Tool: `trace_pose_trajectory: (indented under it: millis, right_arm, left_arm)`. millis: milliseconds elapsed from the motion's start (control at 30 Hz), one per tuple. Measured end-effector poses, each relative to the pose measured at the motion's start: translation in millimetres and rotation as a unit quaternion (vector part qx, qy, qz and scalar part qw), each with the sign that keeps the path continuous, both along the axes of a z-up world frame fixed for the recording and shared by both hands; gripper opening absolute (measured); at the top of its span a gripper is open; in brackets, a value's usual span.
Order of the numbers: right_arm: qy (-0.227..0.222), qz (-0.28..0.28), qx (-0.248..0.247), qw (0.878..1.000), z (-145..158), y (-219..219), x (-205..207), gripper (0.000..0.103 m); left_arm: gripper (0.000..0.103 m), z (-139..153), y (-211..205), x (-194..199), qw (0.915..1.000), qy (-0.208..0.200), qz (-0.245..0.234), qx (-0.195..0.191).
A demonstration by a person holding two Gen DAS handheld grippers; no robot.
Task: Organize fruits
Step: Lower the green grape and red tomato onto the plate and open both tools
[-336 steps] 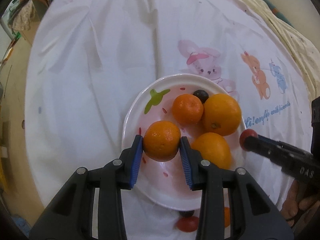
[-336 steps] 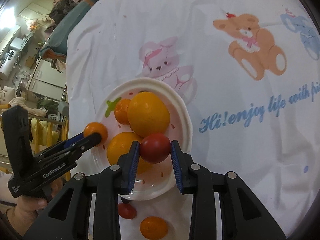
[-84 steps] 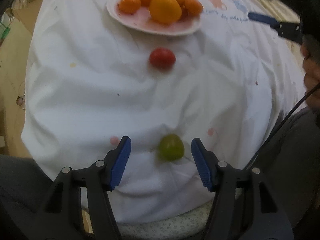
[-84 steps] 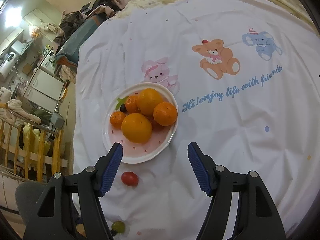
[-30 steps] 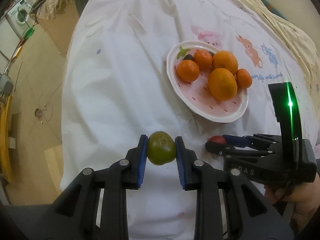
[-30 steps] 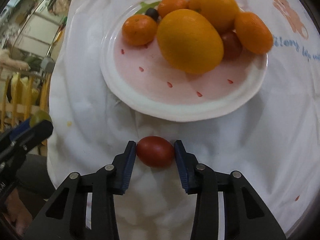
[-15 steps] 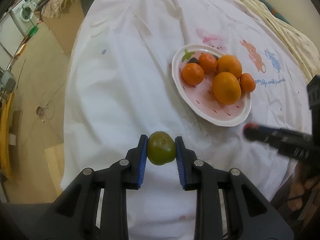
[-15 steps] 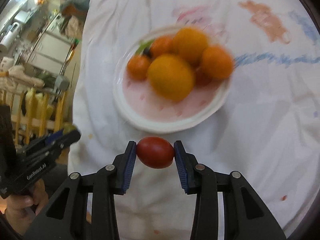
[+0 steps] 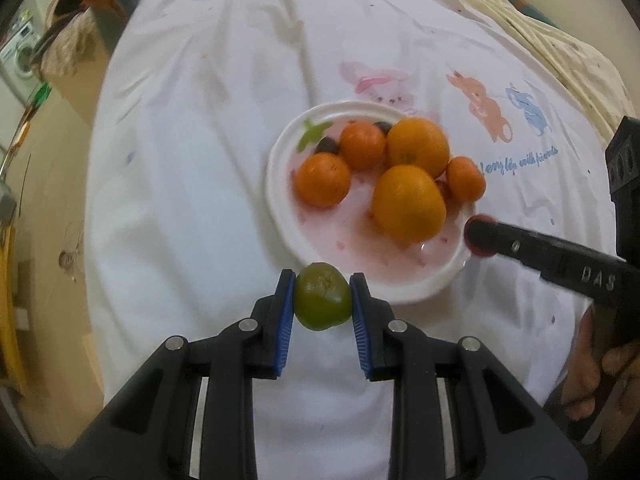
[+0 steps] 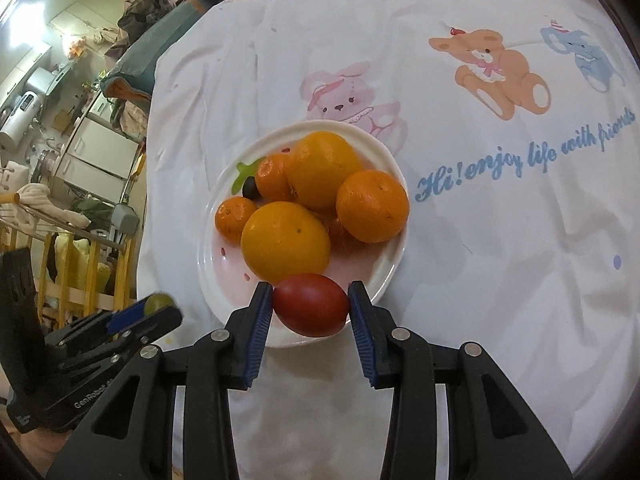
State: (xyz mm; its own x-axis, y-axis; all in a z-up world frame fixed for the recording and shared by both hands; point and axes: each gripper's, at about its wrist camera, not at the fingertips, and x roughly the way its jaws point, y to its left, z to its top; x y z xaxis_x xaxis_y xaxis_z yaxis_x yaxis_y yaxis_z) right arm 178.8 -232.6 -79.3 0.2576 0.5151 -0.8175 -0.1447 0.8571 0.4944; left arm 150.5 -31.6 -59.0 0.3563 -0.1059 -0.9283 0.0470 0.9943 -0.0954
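Note:
A white plate (image 9: 280, 208) with pink marks holds several oranges and tangerines and dark grapes; it also shows in the right wrist view (image 10: 394, 256). My left gripper (image 9: 322, 304) is shut on a green fruit (image 9: 322, 301), held just short of the plate's near rim. My right gripper (image 10: 310, 306) is shut on a red tomato (image 10: 310, 304), held over the plate's near rim beside a large orange (image 10: 285, 242). The right gripper's tip with the tomato shows at the plate's right rim in the left wrist view (image 9: 478, 236). The left gripper also shows at lower left in the right wrist view (image 10: 156, 312).
A white cloth with cartoon animals and blue lettering (image 10: 524, 160) covers the round table. The table's left edge (image 9: 94, 200) drops to the floor. Furniture and clutter (image 10: 80, 128) stand beyond the table at left.
Both grippers have moved in toward the plate with their fruit. The green fruit is now near the near rim and the tomato is over the rim.

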Motion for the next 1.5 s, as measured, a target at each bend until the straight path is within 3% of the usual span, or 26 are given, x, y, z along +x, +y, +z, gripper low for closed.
trace_pose_trajectory:
  millis: [200, 333, 667, 900, 933, 1067, 1100, 1200, 1300, 1500]
  right_arm:
    - [0.017, -0.008, 0.013, 1.000, -10, 2, 12, 0.043]
    - [0.011, -0.019, 0.017, 1.000, -6, -4, 14, 0.061]
    - [0.003, -0.042, 0.038, 0.998, 4, -21, 16, 0.063]
    - [0.023, -0.050, 0.043, 0.998, -1, -27, 17, 0.063]
    - [0.022, -0.052, 0.042, 0.998, -1, -28, 16, 0.063]
    - [0.022, -0.060, 0.045, 0.997, 2, -35, 13, 0.063]
    - [0.022, -0.060, 0.045, 0.997, 3, -36, 11, 0.063]
    - [0.016, -0.062, 0.045, 0.997, 8, -40, 6, 0.066]
    - [0.003, -0.063, 0.044, 0.997, 17, -43, -1, 0.076]
    - [-0.054, -0.056, 0.011, 0.997, 43, -43, -25, 0.088]
  left_arm:
    - [0.023, -18, -9, 26, 0.9999, 0.006, -0.005, -0.013]
    - [0.023, -31, -11, 34, 0.9993, 0.019, -0.003, -0.031]
    - [0.024, -47, -18, 41, 0.9985, 0.041, 0.002, -0.037]
    - [0.025, -49, -22, 41, 0.9972, 0.062, -0.007, -0.042]
    - [0.027, -48, -24, 41, 0.9970, 0.065, -0.012, -0.040]
    - [0.075, -33, -28, 32, 0.9981, 0.043, -0.028, -0.035]
    - [0.081, -26, -30, 27, 0.9985, 0.032, -0.034, -0.028]
    - [0.081, -12, -27, 15, 0.9994, 0.009, -0.032, -0.009]
    - [0.081, 6, -14, -1, 0.9999, -0.010, -0.013, -0.001]
    - [0.081, 42, 13, -39, 0.9971, -0.069, 0.027, 0.016]
